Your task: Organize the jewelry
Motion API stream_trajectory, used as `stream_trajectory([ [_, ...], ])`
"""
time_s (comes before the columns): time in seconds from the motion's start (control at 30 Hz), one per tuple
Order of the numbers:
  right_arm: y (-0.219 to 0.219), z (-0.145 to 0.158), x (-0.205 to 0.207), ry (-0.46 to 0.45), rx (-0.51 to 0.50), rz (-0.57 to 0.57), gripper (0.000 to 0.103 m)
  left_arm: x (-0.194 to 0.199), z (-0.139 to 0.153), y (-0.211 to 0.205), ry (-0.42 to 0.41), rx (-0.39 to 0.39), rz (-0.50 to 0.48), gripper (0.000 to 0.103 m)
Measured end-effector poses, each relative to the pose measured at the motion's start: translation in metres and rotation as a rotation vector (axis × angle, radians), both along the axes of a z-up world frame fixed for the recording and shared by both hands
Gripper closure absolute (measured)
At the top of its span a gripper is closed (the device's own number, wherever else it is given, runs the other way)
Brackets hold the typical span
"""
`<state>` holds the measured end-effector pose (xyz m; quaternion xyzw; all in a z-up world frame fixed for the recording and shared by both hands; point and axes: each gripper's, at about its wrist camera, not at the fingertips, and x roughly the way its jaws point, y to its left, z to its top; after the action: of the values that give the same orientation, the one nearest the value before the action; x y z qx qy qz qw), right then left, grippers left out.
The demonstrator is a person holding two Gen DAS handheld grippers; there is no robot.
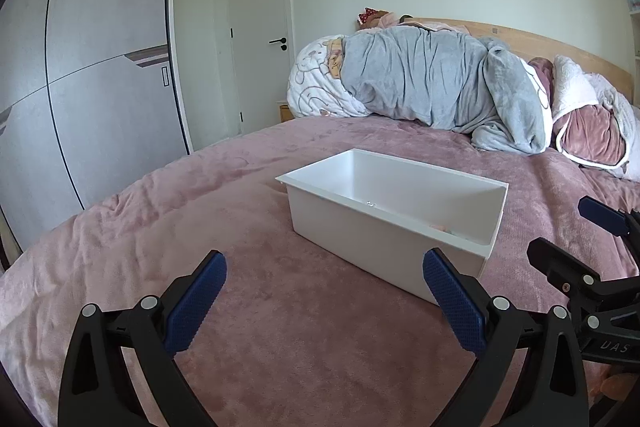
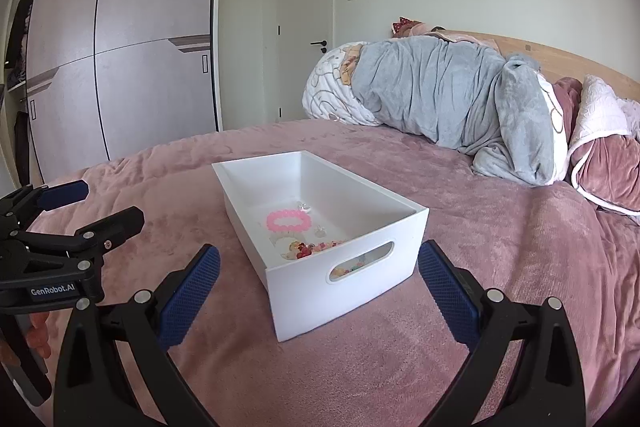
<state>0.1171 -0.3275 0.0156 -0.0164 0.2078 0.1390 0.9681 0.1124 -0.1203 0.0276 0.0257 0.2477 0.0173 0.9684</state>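
A white plastic box (image 2: 344,291) with a handle slot stands on the pink bedspread (image 2: 500,247). Inside lie a pink bead bracelet (image 2: 289,219), a small clear piece (image 2: 304,205) and a heap of coloured beaded jewelry (image 2: 308,247). My right gripper (image 2: 320,287) is open, its blue pads on either side of the box's near end, nothing held. In the left wrist view the same box (image 1: 360,239) sits just ahead; my left gripper (image 1: 325,297) is open and empty, level with the box's near corner. Each gripper shows in the other's view: the left gripper (image 2: 80,207), the right gripper (image 1: 576,235).
A rolled grey and white duvet (image 2: 440,95) and pink pillows (image 2: 608,171) lie at the wooden headboard (image 2: 560,59). Sliding wardrobe doors (image 2: 140,59) and a white door (image 2: 308,39) stand beyond the bed's far edge. A hand (image 2: 38,335) holds the left gripper's handle.
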Motion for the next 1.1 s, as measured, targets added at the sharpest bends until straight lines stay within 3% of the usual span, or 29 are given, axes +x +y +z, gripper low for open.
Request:
stream_trajectory([
  [1.1, 0.0038, -0.0020, -0.0012, 0.003, -0.009, 0.022, 0.005, 0.0044, -0.0058, 0.0068, 0.022, -0.027, 0.027, 0.004],
])
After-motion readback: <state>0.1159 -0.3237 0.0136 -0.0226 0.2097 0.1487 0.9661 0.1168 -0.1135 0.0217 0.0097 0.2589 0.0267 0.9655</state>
